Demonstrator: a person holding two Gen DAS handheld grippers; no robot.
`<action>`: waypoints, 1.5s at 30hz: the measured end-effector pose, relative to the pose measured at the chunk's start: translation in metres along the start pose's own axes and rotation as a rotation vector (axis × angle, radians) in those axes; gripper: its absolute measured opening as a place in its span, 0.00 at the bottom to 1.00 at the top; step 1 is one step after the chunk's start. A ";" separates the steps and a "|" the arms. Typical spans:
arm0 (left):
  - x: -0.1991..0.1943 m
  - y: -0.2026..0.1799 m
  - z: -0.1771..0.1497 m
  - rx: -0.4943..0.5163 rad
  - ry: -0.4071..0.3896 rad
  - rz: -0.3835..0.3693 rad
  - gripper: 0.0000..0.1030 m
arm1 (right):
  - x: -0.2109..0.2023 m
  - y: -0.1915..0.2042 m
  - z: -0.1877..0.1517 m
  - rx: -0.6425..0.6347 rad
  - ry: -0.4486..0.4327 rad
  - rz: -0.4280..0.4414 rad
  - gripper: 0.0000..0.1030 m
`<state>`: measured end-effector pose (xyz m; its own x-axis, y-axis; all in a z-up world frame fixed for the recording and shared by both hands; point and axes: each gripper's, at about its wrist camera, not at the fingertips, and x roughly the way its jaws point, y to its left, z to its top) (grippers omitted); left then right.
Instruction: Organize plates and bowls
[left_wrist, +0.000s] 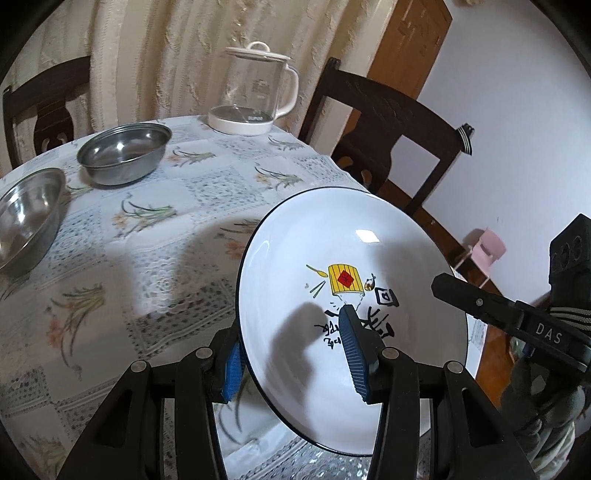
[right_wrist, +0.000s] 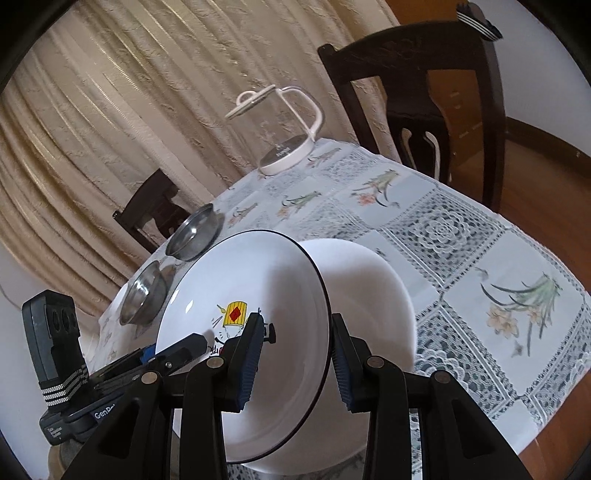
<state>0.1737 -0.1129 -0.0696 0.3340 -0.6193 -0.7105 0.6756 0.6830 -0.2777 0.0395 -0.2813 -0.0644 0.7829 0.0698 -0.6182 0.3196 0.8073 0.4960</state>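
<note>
**A Plate Held Up by Two Grippers**

The white plate (left_wrist: 354, 258) with the little yellow picture is up in the air, tilted on its side, over the near right part of the table (left_wrist: 155, 236). Both grippers hold it. The left gripper (left_wrist: 291, 354) pinches the plate's rim between its blue pads (left_wrist: 351, 350), one pad in front and one behind. The right gripper (right_wrist: 295, 362) pinches the other side of the rim the same way.

In the right camera there is something white and round just behind the plate (it may be another plate or a bowl, I cannot tell).

I think the step in hand is moving this plate to its spot. The next move needs a slow, level lowering, so the plate does not slip or bang.

Two metal bowls (left_wrist: 123, 153) sit on the far left, close to each other. A glass kettle (left_wrist: 255, 88) stands at the far side. The middle of the table is open. The table's right edge is close under the plate, so keep it over the cloth.
</note>
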 end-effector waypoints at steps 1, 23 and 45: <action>0.002 -0.001 0.000 0.002 0.003 0.001 0.46 | 0.000 -0.002 -0.001 0.003 0.003 -0.003 0.37; 0.021 -0.009 -0.003 0.025 0.063 -0.032 0.46 | 0.003 -0.019 -0.006 0.042 0.016 -0.047 0.37; 0.006 0.003 0.000 -0.031 0.033 -0.077 0.50 | -0.016 -0.005 -0.001 -0.001 -0.100 -0.092 0.37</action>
<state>0.1778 -0.1145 -0.0751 0.2593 -0.6578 -0.7072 0.6779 0.6455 -0.3519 0.0252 -0.2861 -0.0574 0.7997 -0.0630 -0.5970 0.3919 0.8082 0.4397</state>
